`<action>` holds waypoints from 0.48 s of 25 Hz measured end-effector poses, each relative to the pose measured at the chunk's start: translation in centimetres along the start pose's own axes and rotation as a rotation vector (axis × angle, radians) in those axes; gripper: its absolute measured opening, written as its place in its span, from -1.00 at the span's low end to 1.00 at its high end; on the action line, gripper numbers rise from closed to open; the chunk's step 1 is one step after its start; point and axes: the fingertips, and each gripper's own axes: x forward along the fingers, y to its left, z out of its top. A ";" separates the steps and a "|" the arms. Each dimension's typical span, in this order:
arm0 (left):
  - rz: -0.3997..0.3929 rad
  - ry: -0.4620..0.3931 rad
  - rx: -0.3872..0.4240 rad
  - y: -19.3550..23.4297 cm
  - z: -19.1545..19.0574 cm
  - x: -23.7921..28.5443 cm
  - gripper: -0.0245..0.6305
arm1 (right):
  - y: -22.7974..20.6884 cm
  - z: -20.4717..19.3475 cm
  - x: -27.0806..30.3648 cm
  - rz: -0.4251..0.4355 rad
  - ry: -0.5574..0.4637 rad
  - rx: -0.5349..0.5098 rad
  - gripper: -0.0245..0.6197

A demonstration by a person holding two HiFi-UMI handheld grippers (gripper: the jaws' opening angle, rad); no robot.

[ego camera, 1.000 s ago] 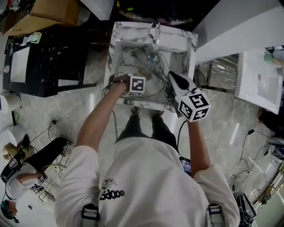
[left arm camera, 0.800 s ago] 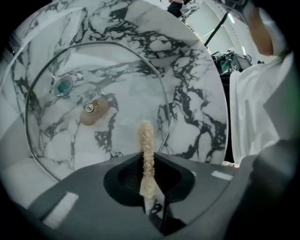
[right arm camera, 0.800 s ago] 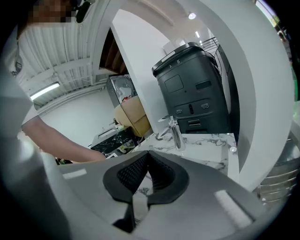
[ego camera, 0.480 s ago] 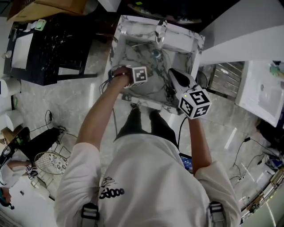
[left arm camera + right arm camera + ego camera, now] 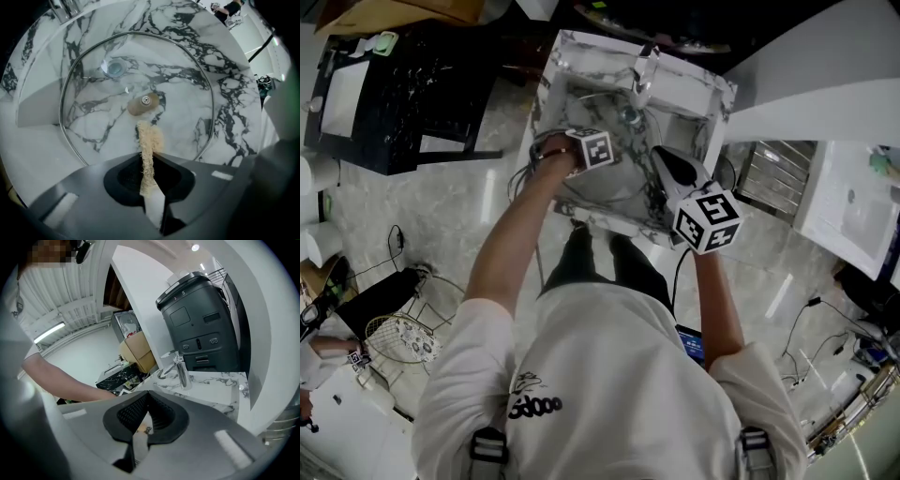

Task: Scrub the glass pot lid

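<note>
The glass pot lid (image 5: 183, 79) stands in the marble sink (image 5: 680, 89), its tan knob (image 5: 143, 104) facing my left gripper (image 5: 146, 165). That gripper is shut on a beige scrub pad (image 5: 149, 139), whose tip presses on the glass just below the knob. In the head view the left gripper (image 5: 586, 161) is low inside the sink. The right gripper (image 5: 661, 161) reaches in from the right. Its jaws (image 5: 147, 397) are closed together, apparently on the lid's edge, and a bit of the knob (image 5: 143, 430) shows behind them.
A chrome faucet (image 5: 180, 371) rises at the sink's back rim, and the drain (image 5: 114, 68) shows through the glass. A dark machine (image 5: 201, 329) stands behind the counter. A black cabinet (image 5: 403, 94) is to the left on the floor, with cables around.
The left gripper has moved a little farther into the sink with the scrub pad. The right gripper has stayed about where it was.
</note>
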 end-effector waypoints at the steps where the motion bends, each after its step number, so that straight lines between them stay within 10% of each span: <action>1: 0.013 -0.013 -0.006 0.5 0.3 0.0 -0.79 | 0.0 0.0 0.1 -0.001 0.000 0.001 -0.91; 12: 0.184 -0.084 -0.018 5.3 3.3 -1.5 -0.79 | -0.6 -0.1 -0.2 -0.027 -0.004 0.032 -0.91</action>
